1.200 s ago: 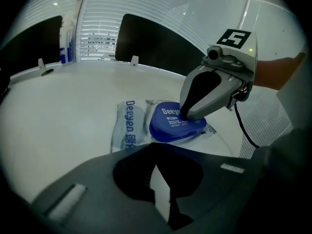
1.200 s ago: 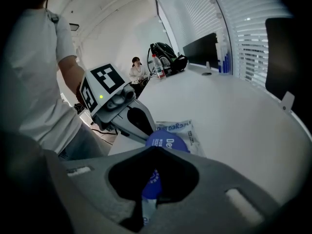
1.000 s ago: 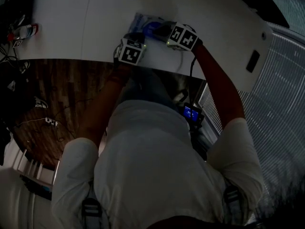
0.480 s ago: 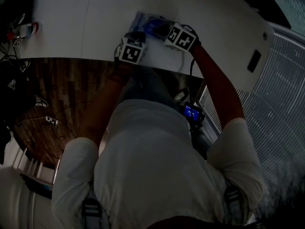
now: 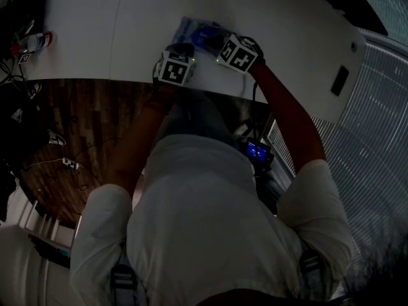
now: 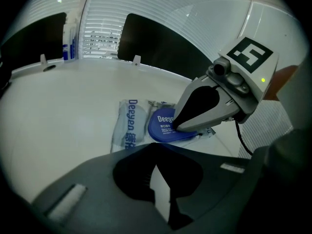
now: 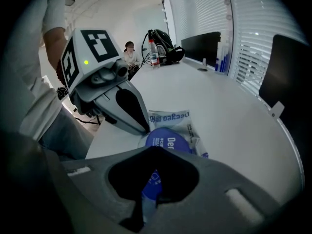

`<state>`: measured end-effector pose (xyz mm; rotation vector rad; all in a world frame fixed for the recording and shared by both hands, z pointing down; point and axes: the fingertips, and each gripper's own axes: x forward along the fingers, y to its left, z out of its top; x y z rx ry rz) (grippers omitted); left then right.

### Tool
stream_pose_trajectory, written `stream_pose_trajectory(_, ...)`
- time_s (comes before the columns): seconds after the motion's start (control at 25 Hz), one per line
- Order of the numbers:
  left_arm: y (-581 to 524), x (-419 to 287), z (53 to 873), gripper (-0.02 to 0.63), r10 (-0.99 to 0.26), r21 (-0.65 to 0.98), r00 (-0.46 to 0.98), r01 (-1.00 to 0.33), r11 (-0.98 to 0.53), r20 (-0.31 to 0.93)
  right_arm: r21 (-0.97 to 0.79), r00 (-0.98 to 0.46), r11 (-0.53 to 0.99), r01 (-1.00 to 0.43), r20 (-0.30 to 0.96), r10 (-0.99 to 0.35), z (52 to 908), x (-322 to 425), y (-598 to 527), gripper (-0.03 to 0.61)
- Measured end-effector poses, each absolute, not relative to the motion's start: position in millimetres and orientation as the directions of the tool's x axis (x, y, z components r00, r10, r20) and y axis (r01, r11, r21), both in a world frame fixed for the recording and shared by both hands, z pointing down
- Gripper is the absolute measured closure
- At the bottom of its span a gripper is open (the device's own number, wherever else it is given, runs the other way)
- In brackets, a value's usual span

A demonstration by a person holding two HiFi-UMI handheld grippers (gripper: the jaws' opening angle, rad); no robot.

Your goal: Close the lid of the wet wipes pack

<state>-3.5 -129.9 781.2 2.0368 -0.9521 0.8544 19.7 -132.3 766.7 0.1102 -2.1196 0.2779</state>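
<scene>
The pack [image 6: 129, 126] is lying flat on the white table [image 6: 58, 111], close to the edge where the person is standing, and its round blue lid [image 6: 163, 123] is facing up. The right gripper [image 6: 174, 127] is leaning down on this lid. Its two jaws are drawn almost together, so they are working like one blunt tip, and the tip is touching the lid's surface. It is gripping nothing; only the blue of the lid is showing through the thin slit between them. I think it is pushing the lid down so that it snaps onto its frame. The left gripper [image 7: 145, 129] is resting its tip on the pack's edge, just beside the lid, with its jaws also narrow and empty. Probably it is pinning the soft pack so that it is not sliding under the push. The lid is looking flat already, but whether it is clicked shut I cannot tell.
</scene>
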Motion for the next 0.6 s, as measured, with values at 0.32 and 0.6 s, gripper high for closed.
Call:
stream_pose_trajectory(0.32,-137,-11,754,0.612,-0.383,0.314,0.507,-0.828,-0.464,0.772,-0.097,-0.619,0.94,-0.326,0.773,-0.136,745,23,-136,0.577)
stream_pose_trajectory(0.6,-143,-8,711,0.612,-0.42,0.316,0.538,-0.812,-0.491,0.731,-0.087,-0.69,0.867,-0.49,0.646,-0.325,674,25,-151,0.577)
